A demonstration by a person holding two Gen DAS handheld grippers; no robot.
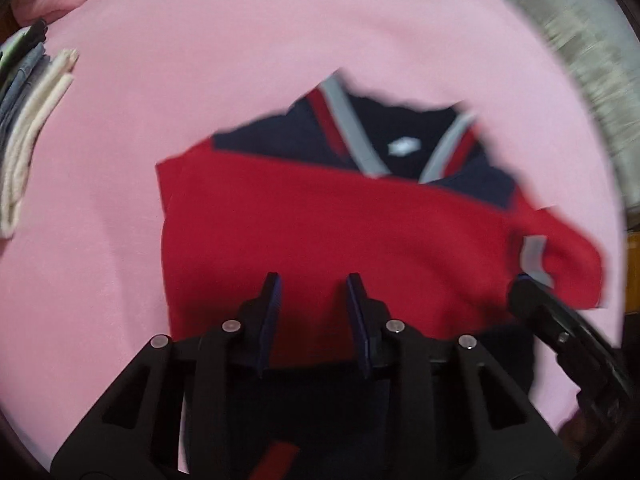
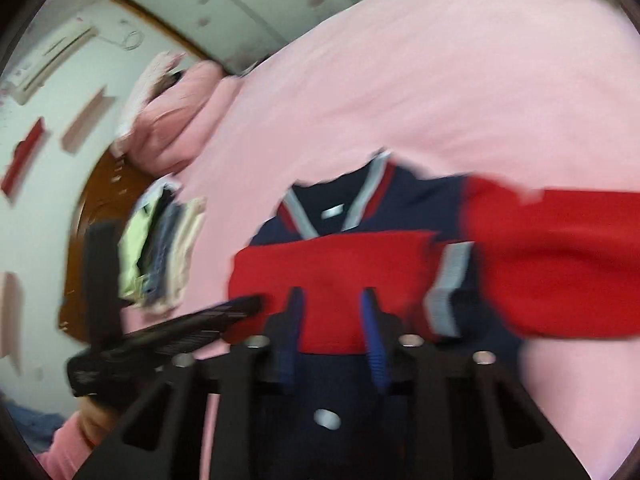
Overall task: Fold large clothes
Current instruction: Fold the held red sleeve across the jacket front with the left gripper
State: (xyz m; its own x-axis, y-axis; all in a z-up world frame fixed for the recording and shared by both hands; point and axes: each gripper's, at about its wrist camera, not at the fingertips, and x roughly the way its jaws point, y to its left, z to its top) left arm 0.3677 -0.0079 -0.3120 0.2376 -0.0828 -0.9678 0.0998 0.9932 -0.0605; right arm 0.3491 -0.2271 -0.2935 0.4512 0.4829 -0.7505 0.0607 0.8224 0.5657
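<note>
Both grippers, left (image 1: 314, 280) and right (image 2: 332, 294), are angled down, jaws apart over the red jacket (image 1: 320, 232); its collar is pointed away.

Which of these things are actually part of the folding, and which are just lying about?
In the job:
red and navy jacket
left gripper
right gripper
pink bedsheet, the work surface

Lying about:
stack of folded clothes
pink pillow
air conditioner

Blur and cut-offs

Both views are motion-smeared; the jacket's red sleeve (image 2: 560, 260) runs off the right edge, and the folded stack (image 1: 24, 128) is clipped left.
</note>
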